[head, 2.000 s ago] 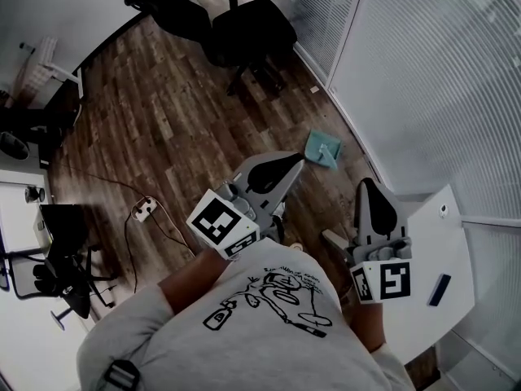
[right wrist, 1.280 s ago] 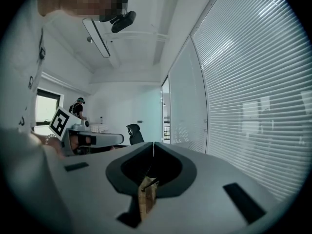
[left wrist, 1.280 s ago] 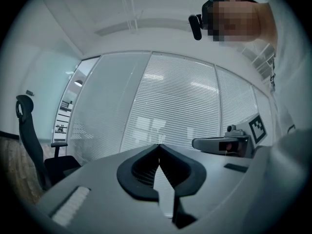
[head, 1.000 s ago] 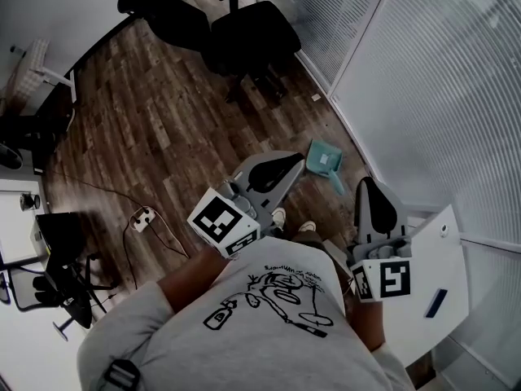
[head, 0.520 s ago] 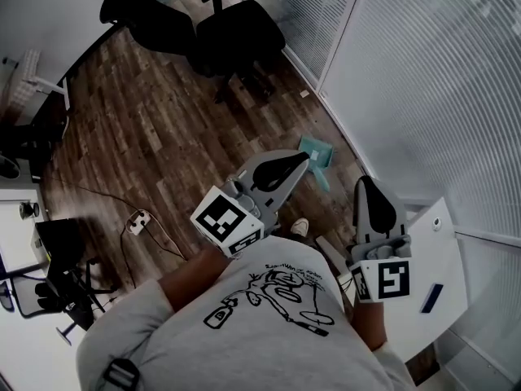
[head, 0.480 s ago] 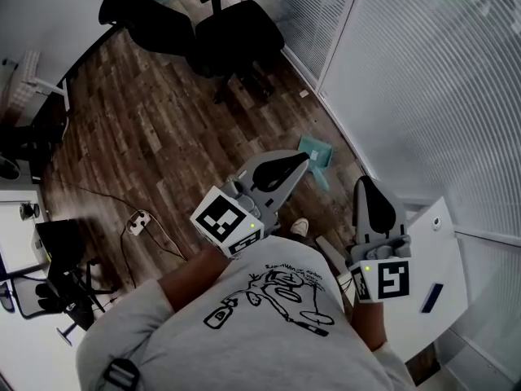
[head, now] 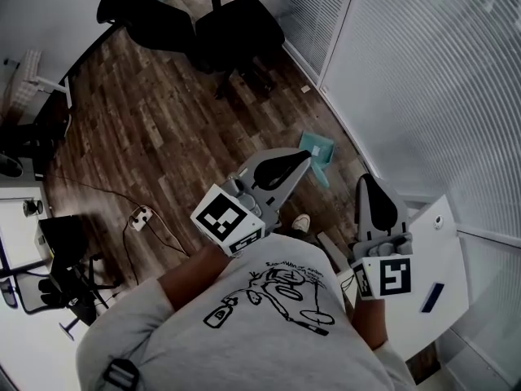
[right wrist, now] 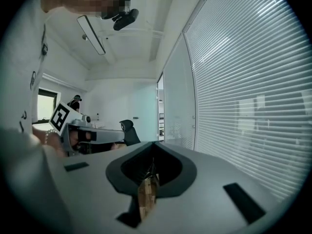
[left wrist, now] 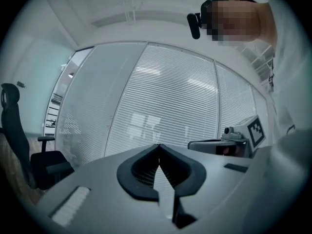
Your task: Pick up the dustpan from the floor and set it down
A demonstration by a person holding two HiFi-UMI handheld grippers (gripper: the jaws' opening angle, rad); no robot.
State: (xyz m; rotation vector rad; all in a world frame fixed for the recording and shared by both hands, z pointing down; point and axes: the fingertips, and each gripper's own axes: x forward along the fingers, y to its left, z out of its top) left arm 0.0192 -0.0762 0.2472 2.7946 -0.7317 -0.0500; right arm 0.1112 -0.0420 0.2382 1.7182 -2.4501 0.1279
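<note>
While the dustpan (head: 321, 145) lies untouched on the floor (head: 163, 120) beside the blind-covered glass wall (head: 423, 80), the task stands at its approach stage, with pickup and set-down both remaining. Left hand-held gripper (head: 308, 155) and right hand-held gripper (head: 364, 179): jaws together, nothing between them, both carried above the floor. Against two seconds earlier, the dustpan sits nearer the left tip in the head view, the person having closed in.
</note>
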